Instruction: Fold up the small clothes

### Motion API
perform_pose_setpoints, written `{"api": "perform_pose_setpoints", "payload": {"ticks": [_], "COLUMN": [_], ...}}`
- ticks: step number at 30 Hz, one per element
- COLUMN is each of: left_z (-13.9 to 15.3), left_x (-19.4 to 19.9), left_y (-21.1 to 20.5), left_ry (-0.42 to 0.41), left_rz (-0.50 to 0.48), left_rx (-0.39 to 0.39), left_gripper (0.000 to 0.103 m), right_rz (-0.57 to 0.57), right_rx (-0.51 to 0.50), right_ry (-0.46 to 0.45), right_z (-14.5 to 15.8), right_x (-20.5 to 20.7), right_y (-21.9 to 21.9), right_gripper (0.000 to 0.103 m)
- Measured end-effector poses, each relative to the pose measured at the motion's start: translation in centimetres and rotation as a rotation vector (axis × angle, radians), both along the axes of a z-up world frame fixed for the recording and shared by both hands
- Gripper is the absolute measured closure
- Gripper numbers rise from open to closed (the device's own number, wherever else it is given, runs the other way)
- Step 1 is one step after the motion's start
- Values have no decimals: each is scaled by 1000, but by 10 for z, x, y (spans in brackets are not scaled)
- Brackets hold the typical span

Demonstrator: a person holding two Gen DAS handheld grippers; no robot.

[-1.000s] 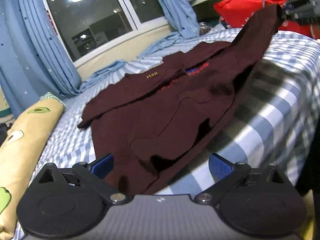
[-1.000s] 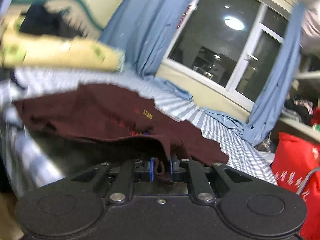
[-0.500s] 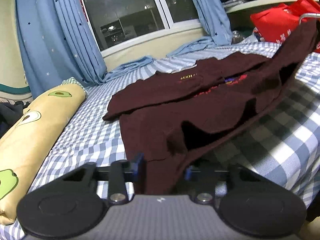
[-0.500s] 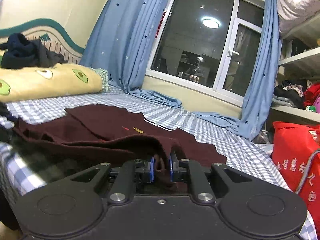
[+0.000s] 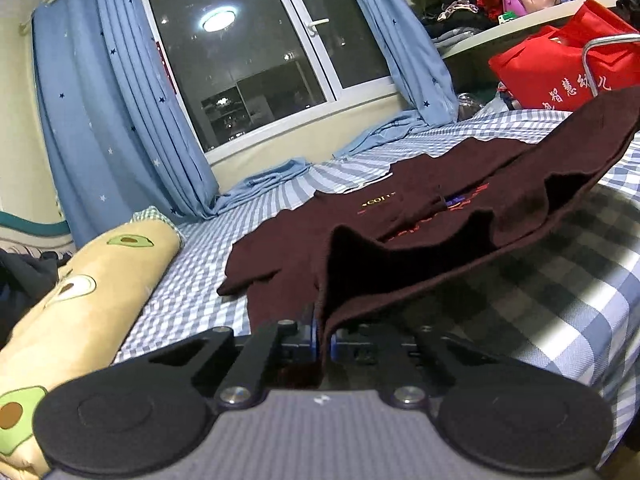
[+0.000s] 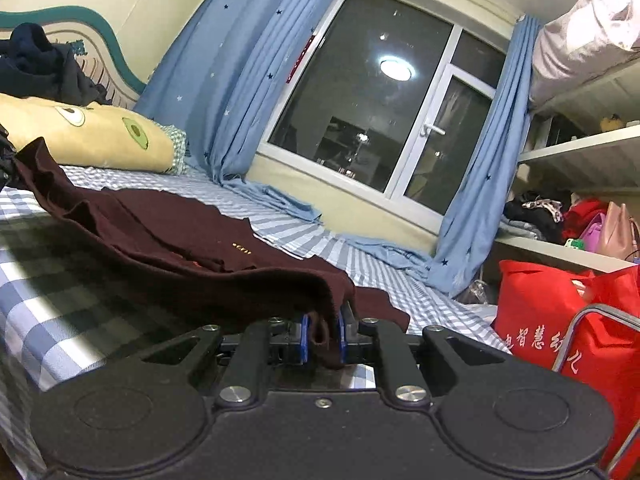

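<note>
Change: since a second ago, the left hand-held gripper (image 5: 323, 338) has been clenched onto the garment's hem.
Pillow (image 5: 80, 280): long, yellow, avocado-printed, lying at far left.
Garment (image 5: 420, 216): maroon knit, limp, spread on the checked bed (image 5: 560, 300), near edge lifted.
Right hand-held gripper (image 6: 322, 338): clamped on a bunched maroon corner.

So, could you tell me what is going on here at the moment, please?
A person is folding a maroon garment on a bed with a blue checked sheet, holding tongs in each hand. The left tongs are shut on one corner of the near edge, and the right tongs are shut on the other. That edge is raised off the sheet between them, while the far part, with its gold lettering, lies flat. An avocado-print pillow lies beside it.
</note>
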State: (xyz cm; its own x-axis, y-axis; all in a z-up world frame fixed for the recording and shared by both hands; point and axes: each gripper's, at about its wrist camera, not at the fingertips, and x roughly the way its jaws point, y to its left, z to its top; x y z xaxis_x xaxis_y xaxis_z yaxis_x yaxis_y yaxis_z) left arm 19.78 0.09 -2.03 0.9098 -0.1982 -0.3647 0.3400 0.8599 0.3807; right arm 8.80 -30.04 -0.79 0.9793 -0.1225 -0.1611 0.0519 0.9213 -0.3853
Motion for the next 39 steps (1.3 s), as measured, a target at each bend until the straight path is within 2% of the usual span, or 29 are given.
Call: {"api": "perform_pose_setpoints", "payload": {"ticks": [2, 6, 9, 13, 17, 21, 23, 26, 31, 35, 39], "left_z": [1, 3, 14, 47, 82, 111, 127, 149, 169, 163, 132], "left_x": [-1, -14, -31, -70, -101, -102, -83, -42, 61, 152, 241], "left_y": [0, 1, 7, 22, 34, 28, 21, 9, -16, -45, -73], "left_ry": [-9, -79, -129, -170, -148, -132, -118, -77, -30, 53, 142], "left_rz": [3, 22, 35, 9, -19, -76, -95, -104, -96, -64, -39], "left_rx": [-5, -25, -77, -149, -183, -145, -124, -88, 17, 37, 84], "left_gripper": [100, 101, 101, 101, 100, 100, 100, 100, 100, 100, 100], "right_rz": [8, 26, 11, 18, 38, 47, 55, 49, 49, 25, -4], "right_rx": [12, 7, -2, 1, 65, 88, 87, -11, -68, -49, -45], "right_ry": [-7, -40, -75, -126, -143, -132, -134, -145, -103, -20, 74], "right_z": [-2, -1, 4, 26, 53, 79, 94, 109, 124, 122, 98], "right_x": [-1, -11, -30, -74, -116, -116, -96, -51, 57, 155, 246], "right_y": [0, -2, -1, 4, 0, -13, -22, -27, -44, -62, -72], "right_gripper": [90, 91, 91, 91, 91, 91, 91, 91, 91, 91, 91]}}
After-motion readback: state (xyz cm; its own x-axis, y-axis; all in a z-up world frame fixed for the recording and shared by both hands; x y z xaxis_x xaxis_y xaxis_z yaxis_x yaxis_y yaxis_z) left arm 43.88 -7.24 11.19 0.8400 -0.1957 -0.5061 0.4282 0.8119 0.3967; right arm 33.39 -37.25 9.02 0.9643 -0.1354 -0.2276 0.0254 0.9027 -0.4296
